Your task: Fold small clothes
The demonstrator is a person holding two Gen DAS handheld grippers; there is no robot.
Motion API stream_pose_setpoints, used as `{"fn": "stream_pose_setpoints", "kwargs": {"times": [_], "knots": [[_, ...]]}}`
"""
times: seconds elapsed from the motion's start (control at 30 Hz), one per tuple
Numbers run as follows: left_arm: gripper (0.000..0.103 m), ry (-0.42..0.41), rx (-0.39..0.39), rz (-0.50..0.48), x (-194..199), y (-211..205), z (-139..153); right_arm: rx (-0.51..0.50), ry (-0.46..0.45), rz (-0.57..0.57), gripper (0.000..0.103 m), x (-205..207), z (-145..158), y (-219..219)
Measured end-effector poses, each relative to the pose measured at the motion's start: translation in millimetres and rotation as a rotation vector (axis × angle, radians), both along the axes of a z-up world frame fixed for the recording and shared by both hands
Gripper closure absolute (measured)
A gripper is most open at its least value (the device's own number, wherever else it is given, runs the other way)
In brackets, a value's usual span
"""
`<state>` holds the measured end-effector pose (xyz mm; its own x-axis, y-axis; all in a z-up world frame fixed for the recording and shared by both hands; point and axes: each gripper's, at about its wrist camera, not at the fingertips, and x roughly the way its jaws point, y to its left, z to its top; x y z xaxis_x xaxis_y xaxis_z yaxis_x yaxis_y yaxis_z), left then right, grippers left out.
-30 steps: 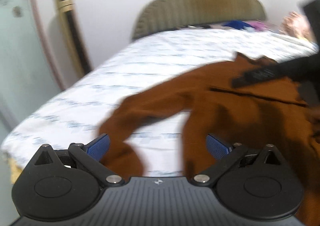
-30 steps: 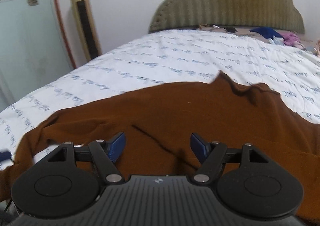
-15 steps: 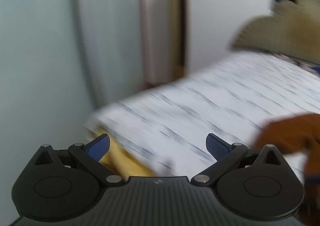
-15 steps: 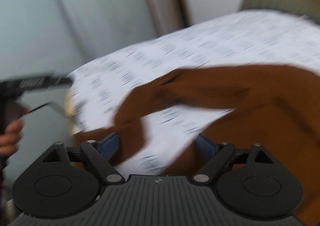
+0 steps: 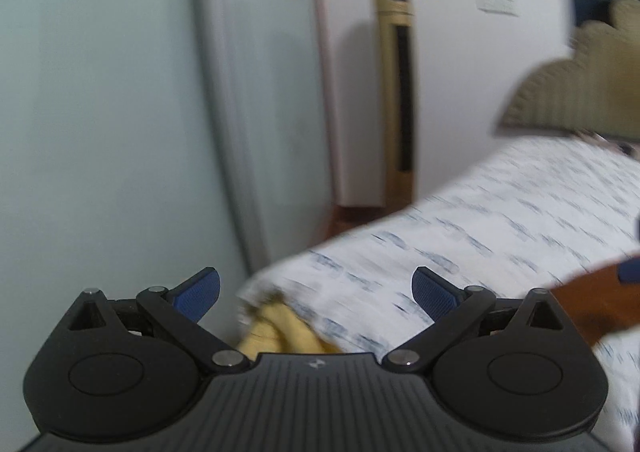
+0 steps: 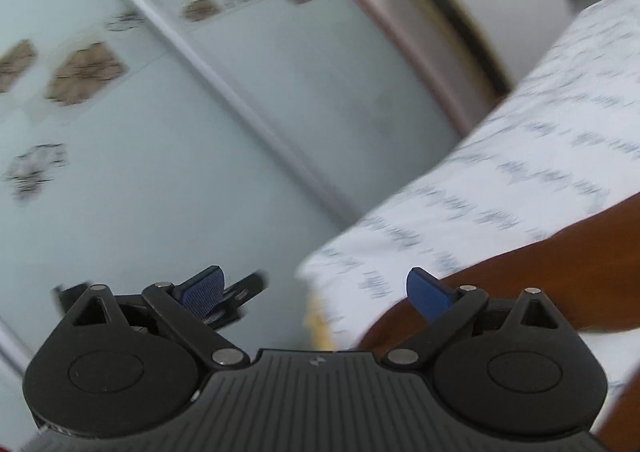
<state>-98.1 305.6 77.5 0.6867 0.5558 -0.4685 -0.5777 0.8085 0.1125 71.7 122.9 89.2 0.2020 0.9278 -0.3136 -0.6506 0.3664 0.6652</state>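
A brown garment (image 6: pixel 516 276) lies on the bed with the white patterned sheet (image 6: pixel 520 172). In the right wrist view its sleeve runs along the bed's left edge, just past my right fingertip. In the left wrist view only a brown tip (image 5: pixel 592 300) shows at the far right. My left gripper (image 5: pixel 316 292) is open and empty, off the bed's corner. My right gripper (image 6: pixel 316 288) is open and empty, over the bed's edge beside the sleeve. Both views are blurred.
A pale sliding wardrobe door (image 6: pixel 200 112) fills the left of both views. A tall gold-trimmed unit (image 5: pixel 396 92) stands by the white wall. The padded headboard (image 5: pixel 580 84) is at the far right. Yellow bedding (image 5: pixel 280 328) hangs at the bed's corner.
Both grippers have swung left, away from the middle of the garment toward the bed's left edge and the wardrobe. Both stayed open and empty.
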Motion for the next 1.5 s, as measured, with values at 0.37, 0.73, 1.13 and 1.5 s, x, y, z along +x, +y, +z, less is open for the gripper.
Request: {"fn": "stream_pose_setpoints", "kwargs": {"times": [0.37, 0.73, 1.13, 1.5], "knots": [[0.000, 0.172, 0.012, -0.412, 28.0, -52.3, -43.7, -0.377, -0.087, -0.215, 0.008, -29.2, -39.8, -41.5], [0.099, 0.173, -0.277, -0.370, 52.5, -21.2, -55.4, -0.401, -0.159, -0.286, 0.006, -53.0, -40.1, -71.9], [0.099, 0.086, -0.608, -0.896, 107.5, -140.3, 3.5, -0.321, -0.102, -0.687, 0.006, -68.6, -41.1, -203.2], [0.098, 0.350, -0.590, -0.962, 197.4, -244.1, -56.7, -0.251, -0.015, -0.896, 0.006, -85.3, -65.2, -279.9]]}}
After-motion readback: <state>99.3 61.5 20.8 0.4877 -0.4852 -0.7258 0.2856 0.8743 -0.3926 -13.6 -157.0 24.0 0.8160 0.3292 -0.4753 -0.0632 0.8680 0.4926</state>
